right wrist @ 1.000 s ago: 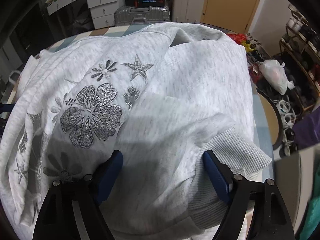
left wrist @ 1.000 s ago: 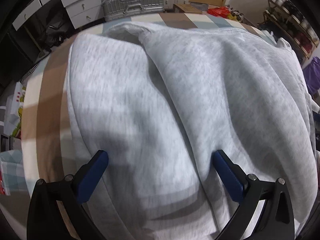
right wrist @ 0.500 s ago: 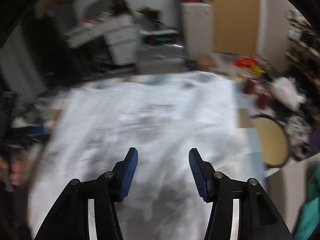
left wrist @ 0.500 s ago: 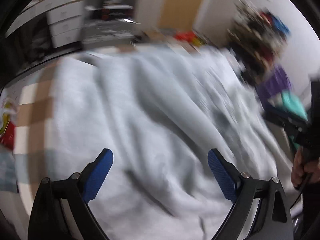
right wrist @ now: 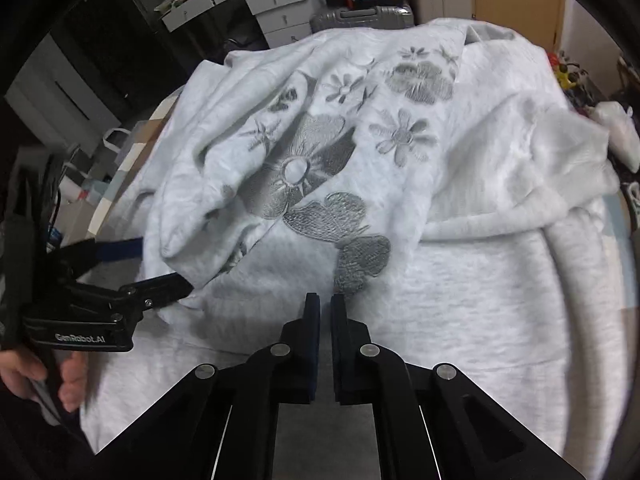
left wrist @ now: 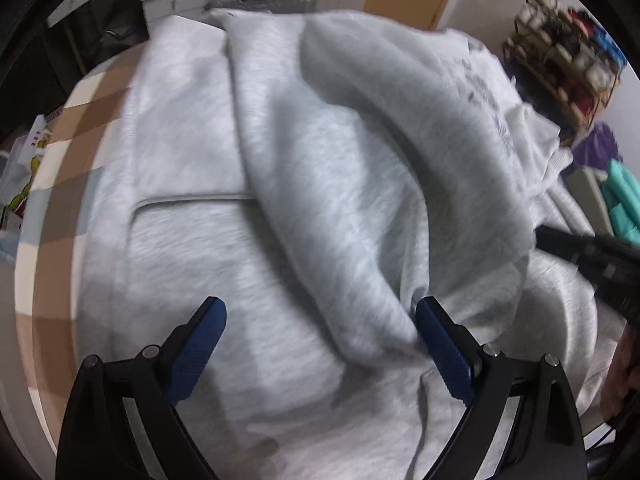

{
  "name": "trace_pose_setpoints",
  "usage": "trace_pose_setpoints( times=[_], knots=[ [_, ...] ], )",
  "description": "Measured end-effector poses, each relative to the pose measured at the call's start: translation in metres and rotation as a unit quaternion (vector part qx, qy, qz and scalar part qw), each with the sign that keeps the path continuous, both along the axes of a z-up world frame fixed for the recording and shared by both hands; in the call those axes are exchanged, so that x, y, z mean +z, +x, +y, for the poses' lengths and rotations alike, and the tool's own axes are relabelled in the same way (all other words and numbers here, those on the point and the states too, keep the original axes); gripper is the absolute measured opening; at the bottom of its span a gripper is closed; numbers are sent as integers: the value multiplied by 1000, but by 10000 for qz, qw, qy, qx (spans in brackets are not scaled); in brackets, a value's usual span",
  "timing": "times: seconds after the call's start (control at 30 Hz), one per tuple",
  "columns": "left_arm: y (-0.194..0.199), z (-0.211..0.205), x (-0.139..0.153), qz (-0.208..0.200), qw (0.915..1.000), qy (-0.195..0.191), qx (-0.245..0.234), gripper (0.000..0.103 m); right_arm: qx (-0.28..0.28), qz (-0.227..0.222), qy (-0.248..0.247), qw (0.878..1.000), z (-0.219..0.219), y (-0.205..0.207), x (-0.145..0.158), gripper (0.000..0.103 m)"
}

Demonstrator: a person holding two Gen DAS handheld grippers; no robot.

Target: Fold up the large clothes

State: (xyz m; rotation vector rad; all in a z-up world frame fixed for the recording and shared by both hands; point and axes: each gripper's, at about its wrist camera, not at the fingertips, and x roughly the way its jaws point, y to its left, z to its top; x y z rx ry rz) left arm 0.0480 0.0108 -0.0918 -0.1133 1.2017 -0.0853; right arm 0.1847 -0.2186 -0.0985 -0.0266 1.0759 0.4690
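Observation:
A light grey sweatshirt (left wrist: 192, 248) lies spread over the table and fills both views. Its part with embroidered grey flowers (right wrist: 304, 172) is bunched and folded over on top. My left gripper (left wrist: 322, 320) is open wide just over the cloth, and a thick raised fold (left wrist: 360, 220) runs between its fingers and touches the right one. In the right wrist view my left gripper (right wrist: 164, 264) reaches under the edge of that flowered fold. My right gripper (right wrist: 324, 304) hovers over the flat cloth, its jaws closing to a thin gap with nothing between them.
A brown, white and blue checked tablecloth (left wrist: 60, 168) shows at the table's left edge. White drawers (right wrist: 280, 4) and a silver suitcase (right wrist: 360, 20) stand behind the table. A cluttered shelf (left wrist: 560, 60) and teal cloth (left wrist: 620, 200) are at the right. A person's hand (right wrist: 24, 372) holds the left gripper.
The right jaws have gone from wide open around the ribbed cuff to almost together, off the cuff. Both views swung across the sweatshirt. The flowered part is now bunched and folded over.

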Motion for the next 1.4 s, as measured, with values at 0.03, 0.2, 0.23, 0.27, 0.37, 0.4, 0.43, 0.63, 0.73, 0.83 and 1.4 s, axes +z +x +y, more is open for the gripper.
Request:
trace_pose_setpoints(
  times=[0.03, 0.2, 0.23, 0.27, 0.37, 0.4, 0.43, 0.63, 0.73, 0.83, 1.4],
  knots=[
    [-4, 3, 6, -89, 9999, -93, 46, 93, 9, -139, 71, 9999, -3, 5, 9, 10],
    [-24, 41, 37, -875, 9934, -164, 717, 93, 187, -408, 923, 9947, 8, 28, 45, 30],
    [-26, 50, 40, -961, 9912, -174, 894, 93, 165, -444, 949, 9944, 17, 36, 45, 48],
    [-27, 60, 41, -1019, 9892, -236, 1031, 93, 164, -458, 923, 9945, 27, 42, 43, 54],
    [-30, 72, 36, -958, 9880, -329, 1168, 93, 266, -137, 523, 9982, 71, 59, 15, 57],
    [-25, 69, 32, -910, 9884, -297, 1177, 93, 193, 50, 242, 9995, 83, 67, -2, 52],
    [-25, 72, 29, -883, 9887, -265, 1186, 93, 95, 145, 46, 9998, 92, 67, -11, 38],
    [-15, 81, 45, -828, 9891, -273, 1183, 93, 313, -747, 45, 9967, 91, 61, 26, 9],
    [-16, 82, 50, -873, 9890, -295, 1156, 93, 333, -1528, 149, 9876, 77, 45, 80, 9],
    [-16, 76, 51, -874, 9899, -283, 1082, 93, 422, -1716, -157, 9841, 72, 29, 91, 9],
    [-13, 69, 41, -685, 9924, 21, 1020, 93, 190, -746, 315, 9965, 46, 45, 55, 34]
  ],
)
